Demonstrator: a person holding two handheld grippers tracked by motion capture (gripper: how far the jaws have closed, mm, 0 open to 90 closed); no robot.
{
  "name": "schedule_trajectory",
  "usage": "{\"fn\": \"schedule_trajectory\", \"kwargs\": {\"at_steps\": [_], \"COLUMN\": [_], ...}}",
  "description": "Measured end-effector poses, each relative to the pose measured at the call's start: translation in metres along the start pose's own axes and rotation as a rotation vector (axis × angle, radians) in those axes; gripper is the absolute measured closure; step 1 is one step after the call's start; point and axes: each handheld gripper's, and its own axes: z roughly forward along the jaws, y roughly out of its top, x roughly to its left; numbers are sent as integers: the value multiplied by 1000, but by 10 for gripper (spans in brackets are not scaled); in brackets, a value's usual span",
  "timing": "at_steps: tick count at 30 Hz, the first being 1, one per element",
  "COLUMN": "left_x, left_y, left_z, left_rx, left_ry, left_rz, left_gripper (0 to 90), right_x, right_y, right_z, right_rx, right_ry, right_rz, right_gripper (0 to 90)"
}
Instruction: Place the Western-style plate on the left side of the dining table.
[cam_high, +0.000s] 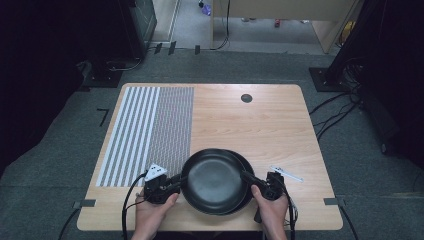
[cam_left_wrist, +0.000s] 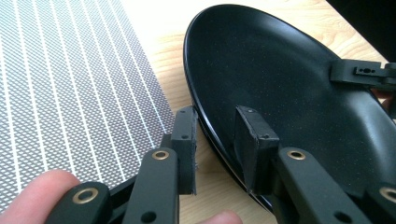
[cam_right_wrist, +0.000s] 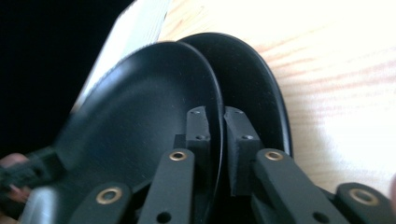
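Two black plates lie stacked near the table's front edge. The upper plate (cam_high: 214, 181) (cam_left_wrist: 280, 74) (cam_right_wrist: 149, 102) is tilted and sits a little left of the lower plate (cam_high: 248, 165) (cam_right_wrist: 254, 79), which shows as a crescent on the right. My right gripper (cam_high: 250, 179) (cam_right_wrist: 217, 126) is shut on the upper plate's right rim; the left gripper view has it at the far rim (cam_left_wrist: 359, 72). My left gripper (cam_high: 181, 181) (cam_left_wrist: 215, 135) straddles the left rim, jaws apart, one finger (cam_left_wrist: 184, 149) outside and one inside the plate.
A grey mat (cam_high: 145, 130) (cam_left_wrist: 70, 84) with white stripes covers the table's left part, just beside the left gripper. A small white item (cam_high: 286, 174) lies right of the right gripper. A dark round grommet (cam_high: 246, 98) sits near the far edge. Cables run on the floor at the right.
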Motion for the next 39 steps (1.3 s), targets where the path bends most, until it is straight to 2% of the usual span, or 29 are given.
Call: {"fn": "schedule_trajectory", "kwargs": {"at_steps": [2, 4, 7, 12, 19, 24, 30, 34, 39], "left_x": [1, 3, 1, 1, -2, -3, -2, 0, 2], "left_y": [0, 0, -1, -2, -1, 1, 5, 9, 16], "left_z": [0, 0, 0, -1, 0, -2, -7, -11, -19], "left_rx": [6, 13, 6, 1, -1, -11, -24, -39, -64], "left_ry": [-21, -45, -36, -56, -52, -66, -81, -76, -60], "left_rz": [-19, -45, -36, -50, -52, -60, -69, -77, -56], "left_gripper": [709, 714, 714, 726, 725, 726, 729, 737, 735], "right_x": [-2, -3, -4, -7, -7, -5, 1, 7, 15], "right_y": [0, -1, -2, -2, -1, 1, 3, 5, 9], "right_z": [-1, -2, -2, -4, -6, -9, -11, -11, -8], "right_rx": [-1, -7, -22, -42, -44, -49, -62, -58, -60], "right_ry": [19, 24, 36, 63, 60, 67, 73, 81, 92], "right_rz": [43, 50, 82, 127, 132, 133, 123, 121, 111], "right_gripper": [843, 845, 852, 857, 858, 858, 858, 858, 857]}}
